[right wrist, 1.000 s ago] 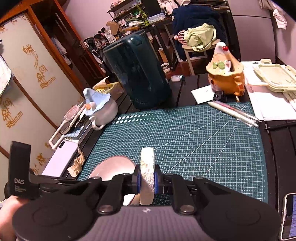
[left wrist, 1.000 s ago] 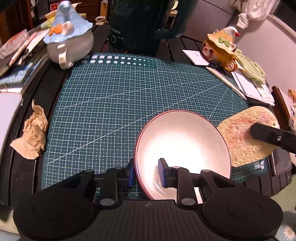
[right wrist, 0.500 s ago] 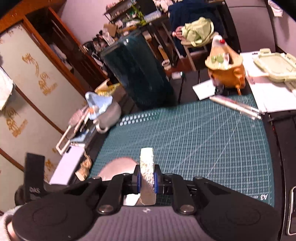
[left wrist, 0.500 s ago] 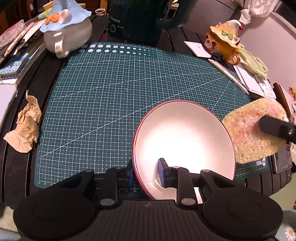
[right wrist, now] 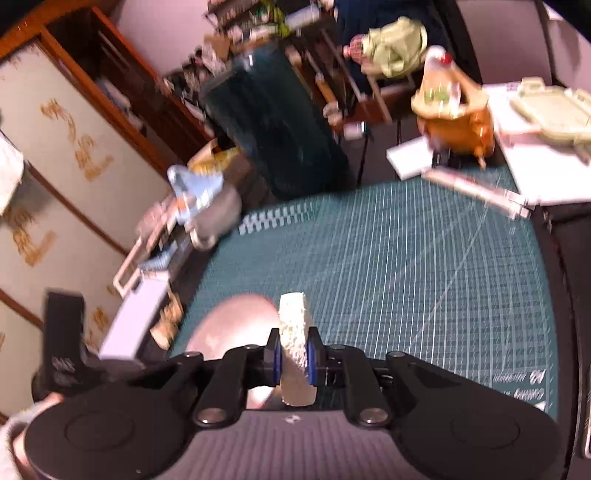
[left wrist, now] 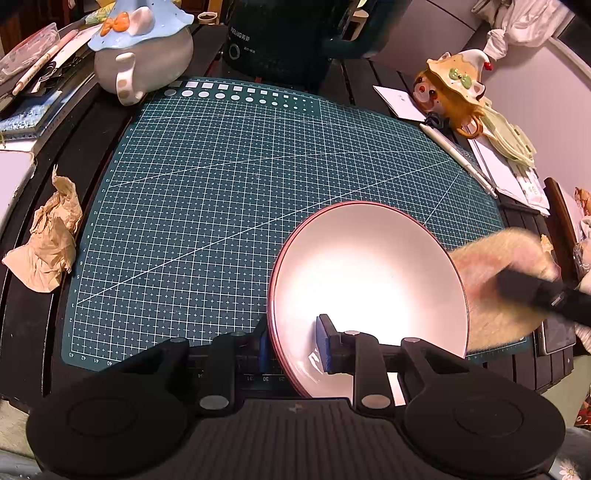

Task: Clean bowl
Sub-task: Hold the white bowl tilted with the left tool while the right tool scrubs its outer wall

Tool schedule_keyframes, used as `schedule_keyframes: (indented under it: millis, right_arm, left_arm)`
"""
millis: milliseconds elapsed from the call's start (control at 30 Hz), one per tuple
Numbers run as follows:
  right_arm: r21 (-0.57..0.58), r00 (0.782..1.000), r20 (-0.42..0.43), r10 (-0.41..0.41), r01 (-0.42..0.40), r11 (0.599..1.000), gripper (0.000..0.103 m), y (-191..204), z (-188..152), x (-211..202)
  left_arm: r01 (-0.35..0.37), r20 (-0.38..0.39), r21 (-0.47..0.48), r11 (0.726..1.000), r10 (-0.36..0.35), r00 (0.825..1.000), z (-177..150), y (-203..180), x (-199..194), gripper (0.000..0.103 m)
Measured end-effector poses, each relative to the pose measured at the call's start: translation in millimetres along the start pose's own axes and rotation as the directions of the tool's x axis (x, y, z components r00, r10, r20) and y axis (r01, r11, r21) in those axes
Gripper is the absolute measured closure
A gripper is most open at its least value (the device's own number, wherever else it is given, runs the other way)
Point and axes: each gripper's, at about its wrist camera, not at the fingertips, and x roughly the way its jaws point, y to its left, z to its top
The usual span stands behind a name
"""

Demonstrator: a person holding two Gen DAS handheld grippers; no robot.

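A white bowl with a red rim is tilted up over the green cutting mat. My left gripper is shut on the bowl's near rim, one pad outside and one inside. To the right of the bowl a round beige sponge shows, blurred, with a black finger of the other gripper across it. In the right wrist view my right gripper is shut on that sponge, seen edge-on. The bowl lies just left of the sponge there.
A blue-hatted white teapot, a dark kettle and an orange teapot stand along the mat's far side. Crumpled brown paper lies left of the mat. Pens and papers are at the right, a phone near the right corner.
The sponge has swung from beside the bowl toward its right rim and is now blurred. The right wrist view has rolled and blurred. The bowl stays held and tilts slightly more.
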Motion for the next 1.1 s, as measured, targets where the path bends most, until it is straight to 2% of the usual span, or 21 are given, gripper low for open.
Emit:
schedule_keyframes:
  millis: [133, 200, 300, 500, 700, 933, 1100]
  right_arm:
    - [0.027, 0.997, 0.068, 0.023, -0.025, 0.999, 0.091, -1.2, 8.4, -14.7]
    - [0.02, 0.998, 0.058, 0.018, -0.019, 1.0, 0.091, 0.5, 8.4, -11.8]
    - [0.006, 1.0, -0.01, 0.0, 0.0, 1.0, 0.091, 0.3, 1.0, 3.4]
    - [0.056, 0.997, 0.065, 0.03, -0.034, 0.998, 0.091, -5.0, 10.4, -10.7]
    - [0.041, 0.999, -0.031, 0.022, -0.02, 0.999, 0.091, -4.9, -0.2, 7.9]
    - [0.085, 0.997, 0.05, 0.052, -0.056, 0.995, 0.091, -9.1, 16.1, 0.1]
    - [0.062, 0.999, -0.029, 0.044, -0.042, 0.997, 0.091, -9.4, 5.4, 13.4]
  left_arm:
    - [-0.001, 0.0, 0.002, 1.0, 0.001, 1.0, -0.1, -0.4, 0.4, 0.077]
    - [0.0, 0.0, 0.002, 1.0, 0.0, 1.0, -0.2, 0.1, 0.5, 0.077]
    - [-0.001, 0.0, 0.001, 1.0, 0.001, 1.0, -0.3, 0.4, 0.5, 0.077]
    - [-0.002, 0.001, 0.005, 1.0, 0.002, 1.0, -0.6, -0.4, 0.6, 0.077]
    - [-0.003, 0.002, 0.008, 1.0, 0.003, 1.0, -0.5, -1.1, 0.5, 0.077]
    - [-0.005, 0.001, 0.019, 1.0, 0.005, 1.0, 0.3, -2.9, 0.9, 0.076]
    - [-0.006, 0.002, 0.018, 1.0, 0.006, 1.0, 0.3, -3.0, 1.8, 0.076]
